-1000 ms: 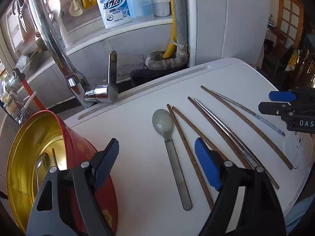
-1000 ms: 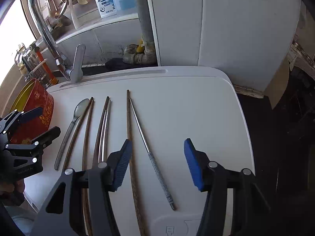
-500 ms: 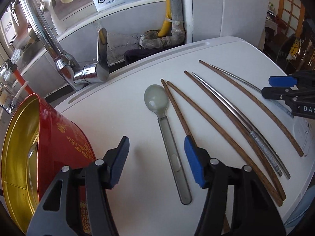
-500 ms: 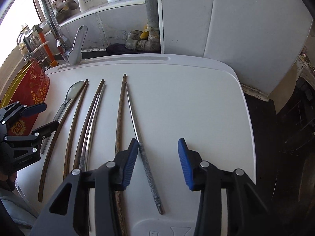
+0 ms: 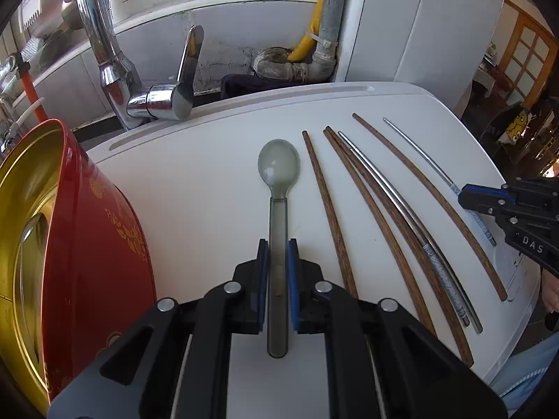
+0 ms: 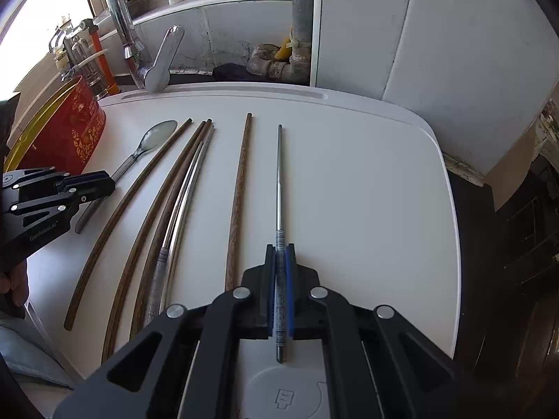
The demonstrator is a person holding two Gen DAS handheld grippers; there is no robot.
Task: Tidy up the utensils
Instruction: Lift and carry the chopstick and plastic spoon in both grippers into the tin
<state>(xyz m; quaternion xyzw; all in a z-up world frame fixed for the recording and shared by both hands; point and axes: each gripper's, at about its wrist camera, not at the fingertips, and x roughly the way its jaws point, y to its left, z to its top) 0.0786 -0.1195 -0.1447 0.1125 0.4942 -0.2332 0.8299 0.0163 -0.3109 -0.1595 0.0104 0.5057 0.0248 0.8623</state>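
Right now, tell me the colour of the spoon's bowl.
Translucent grey-green plastic spoon; clearest in the left wrist view.

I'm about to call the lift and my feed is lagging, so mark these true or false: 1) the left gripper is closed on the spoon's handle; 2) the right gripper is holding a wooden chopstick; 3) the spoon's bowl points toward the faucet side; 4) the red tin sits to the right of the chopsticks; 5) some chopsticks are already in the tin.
1) True. The left gripper has just closed on the handle of the spoon.
2) False. The right gripper has just closed on the metal chopstick; the wooden chopstick beside it lies free.
3) True, toward the faucet.
4) False. The red tin stands left of the spoon.
5) False. No chopstick shows in the tin; all visible ones lie on the white board.
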